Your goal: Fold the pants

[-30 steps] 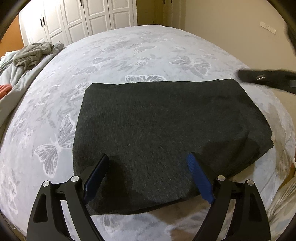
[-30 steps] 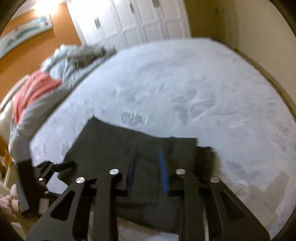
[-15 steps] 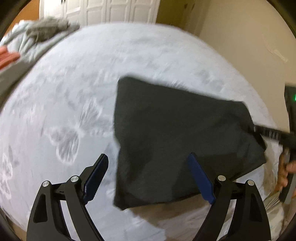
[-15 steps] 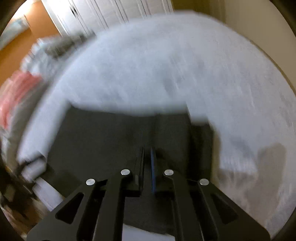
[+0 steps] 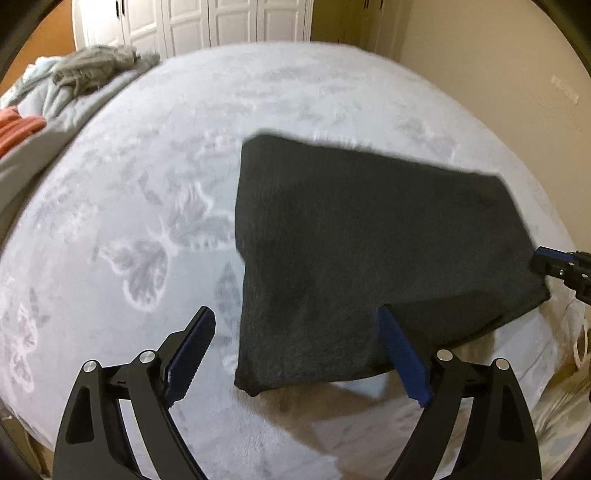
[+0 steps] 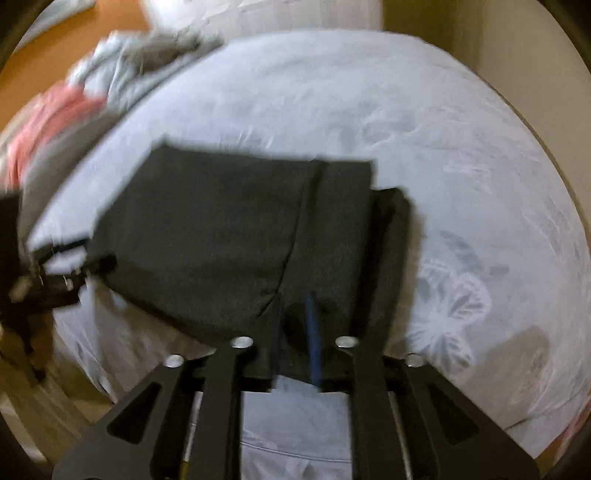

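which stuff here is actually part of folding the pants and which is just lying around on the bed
Part of the job:
- dark grey pants, folded on the bed
- right gripper, shut on the pants' edge
- left gripper, open above the near edge

Just lying about:
- grey clothes heap at the far side
- orange-red fabric
- white wardrobe doors

Matt, finely knit dark cloth pants (image 5: 369, 251) between blue ribbed fingers (image 5: 402, 347); beyond them, soft fleecy butterfly-embossed bed (image 5: 155, 206) cover.

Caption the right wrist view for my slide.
Right tongs shut on the near edge of the folded dark pants lying on a butterfly-print bedspread.
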Demonstrator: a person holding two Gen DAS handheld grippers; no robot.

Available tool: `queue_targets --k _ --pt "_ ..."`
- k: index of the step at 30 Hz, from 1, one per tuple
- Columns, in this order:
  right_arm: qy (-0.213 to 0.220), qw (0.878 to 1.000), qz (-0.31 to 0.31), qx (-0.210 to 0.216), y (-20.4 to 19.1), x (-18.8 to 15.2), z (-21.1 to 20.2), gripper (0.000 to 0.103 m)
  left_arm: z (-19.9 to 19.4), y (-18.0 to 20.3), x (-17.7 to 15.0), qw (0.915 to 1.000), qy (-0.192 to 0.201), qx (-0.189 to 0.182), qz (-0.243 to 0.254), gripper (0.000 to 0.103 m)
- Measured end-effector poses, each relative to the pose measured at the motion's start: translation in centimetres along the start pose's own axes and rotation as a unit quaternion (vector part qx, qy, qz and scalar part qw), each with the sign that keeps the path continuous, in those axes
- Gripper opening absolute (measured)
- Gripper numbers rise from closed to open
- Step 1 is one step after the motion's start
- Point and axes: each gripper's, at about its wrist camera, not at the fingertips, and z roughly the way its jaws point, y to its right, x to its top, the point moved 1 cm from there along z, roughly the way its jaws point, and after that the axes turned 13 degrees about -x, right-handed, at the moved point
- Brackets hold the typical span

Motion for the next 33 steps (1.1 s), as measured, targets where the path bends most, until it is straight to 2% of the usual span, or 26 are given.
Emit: queue_targets --k 1,3,5,9,12,17,24,31,32,33 --pt "0.003 1.0 0.02 -0.002 0.8 0.0 -0.3 0.065 -0.7 0.4 0.2 0.9999 0.012 -0.002 0.002 0.087" --pt "0.012 0.999 0.05 -0.011 2.6 -0.2 -0.6 0.069 -1.4 0.8 0.5 0.9997 0.024 -0.008 -0.002 0.087" --pt "-0.001 0.998 0.068 -0.006 3.4 -0.1 0.1 0.074 -1.3 0.6 0.7 0.9995 0.014 -0.021 -0.019 0.087" --pt "-0.048 0.994 0.095 0.031 3.9 -0.5 2.0 0.078 0.2 -0.7 0.5 0.994 -0.018 -0.065 -0.087 0.087" --pt "-0.061 0.993 0.095 0.042 3.3 -0.9 1.9 0.083 0.5 -1.1 0.8 0.9908 -0.015 -0.079 -0.109 0.087" --pt "-0.083 0.988 0.108 0.075 3.4 -1.6 2.0 0.087 1.2 -1.6 0.9 0.9884 -0.026 -0.081 -0.125 0.087" --pt "-0.093 0.986 0.118 0.077 2.7 -1.0 2.8 0.093 2.9 -2.2 1.3 0.984 -0.046 -0.091 -0.146 0.087" --pt "-0.091 0.981 0.149 0.09 2.5 -0.4 3.8 0.095 4.0 -5.2 1.7 0.9603 -0.045 -0.151 -0.23 0.088" --pt "-0.083 0.982 0.146 0.089 2.4 -0.2 3.8 0.083 4.0 -5.3 1.8 0.9588 -0.043 -0.156 -0.234 0.083" --pt "-0.071 0.985 0.135 0.078 2.1 -0.1 3.7 0.066 3.9 -5.3 1.9 0.9587 -0.04 -0.158 -0.233 0.049"
